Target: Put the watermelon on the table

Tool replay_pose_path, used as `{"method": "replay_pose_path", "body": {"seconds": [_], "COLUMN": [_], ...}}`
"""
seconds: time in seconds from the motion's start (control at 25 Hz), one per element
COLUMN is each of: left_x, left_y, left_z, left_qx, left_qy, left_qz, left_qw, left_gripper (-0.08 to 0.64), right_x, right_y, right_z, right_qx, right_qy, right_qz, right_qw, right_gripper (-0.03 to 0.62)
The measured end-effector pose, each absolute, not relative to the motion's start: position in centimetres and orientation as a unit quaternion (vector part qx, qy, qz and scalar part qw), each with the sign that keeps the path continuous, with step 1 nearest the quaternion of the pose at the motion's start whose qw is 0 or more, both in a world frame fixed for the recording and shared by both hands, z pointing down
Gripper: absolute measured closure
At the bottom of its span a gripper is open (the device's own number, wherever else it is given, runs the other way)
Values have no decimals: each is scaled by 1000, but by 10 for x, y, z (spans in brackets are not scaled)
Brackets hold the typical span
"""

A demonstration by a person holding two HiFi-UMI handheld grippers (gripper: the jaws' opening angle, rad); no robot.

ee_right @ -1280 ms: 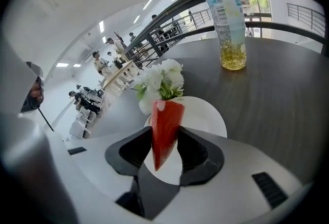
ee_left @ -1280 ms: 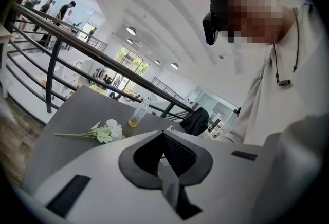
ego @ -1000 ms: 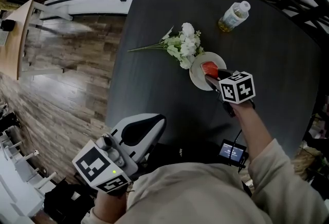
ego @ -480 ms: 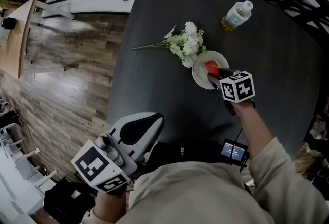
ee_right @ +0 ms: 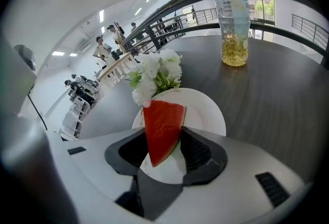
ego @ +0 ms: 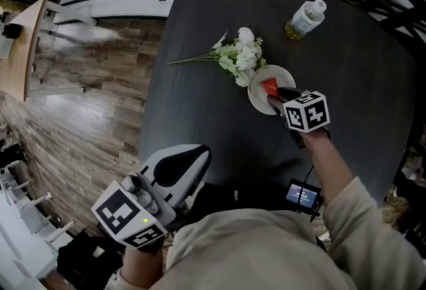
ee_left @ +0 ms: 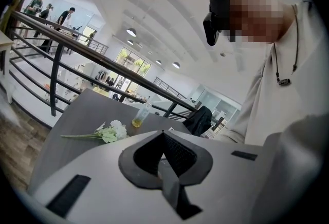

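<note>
Right gripper view: right claw [ee_right: 163, 142] grips the watermelon [ee_right: 163, 125], a pad on each flank. The wedge is upright, point down, over the plate [ee_right: 208, 110] at the middle of the desk [ee_right: 277, 99]. Head view alone shows bare desk toward the near edge, with the left claw [ego: 174, 172] back at the near left corner. Left gripper view shows its jaws together, empty. Judged next: carry the wedge clear of the plate.

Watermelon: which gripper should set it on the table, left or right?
Right. The right gripper holds the watermelon between its jaws over the plate, above the table; the left gripper is shut, held back near the person's body.
</note>
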State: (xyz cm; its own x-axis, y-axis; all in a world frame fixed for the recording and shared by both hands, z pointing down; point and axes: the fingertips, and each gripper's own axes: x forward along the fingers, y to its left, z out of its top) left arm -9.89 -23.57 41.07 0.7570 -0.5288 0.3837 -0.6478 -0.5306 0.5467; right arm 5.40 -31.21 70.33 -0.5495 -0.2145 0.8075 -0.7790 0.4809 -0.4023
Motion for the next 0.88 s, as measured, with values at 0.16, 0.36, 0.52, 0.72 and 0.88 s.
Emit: {"method": "replay_pose_path", "body": {"seconds": [0.16,0.36,0.52,0.72,0.88], "left_x": [-101,-100,-97,-96,-89], "left_y": [-236,-234,-233,-232,-232], "left_z": [411,410,408,405,397], "left_qx": [869,870,873,877,886], "left_qy": [-341,-338,-334,-328,-314], "left_qz": [83,83,83,85,86], "left_qw": [350,348,346,341,331], "left_gripper": [557,557,557,557,557], "right_x": [53,50,52,53,57], "right_y": [-312,-310,-309,-309,-308], "right_z": [702,702,701,694,681], "right_qx": [316,313,316,324,337], "right_qy": [-786,-788,-788,-788,-788], "right_qz": [400,400,401,403,402], "right_qw": [350,347,344,335,322], "right_gripper": [402,374,374,374,374]}}
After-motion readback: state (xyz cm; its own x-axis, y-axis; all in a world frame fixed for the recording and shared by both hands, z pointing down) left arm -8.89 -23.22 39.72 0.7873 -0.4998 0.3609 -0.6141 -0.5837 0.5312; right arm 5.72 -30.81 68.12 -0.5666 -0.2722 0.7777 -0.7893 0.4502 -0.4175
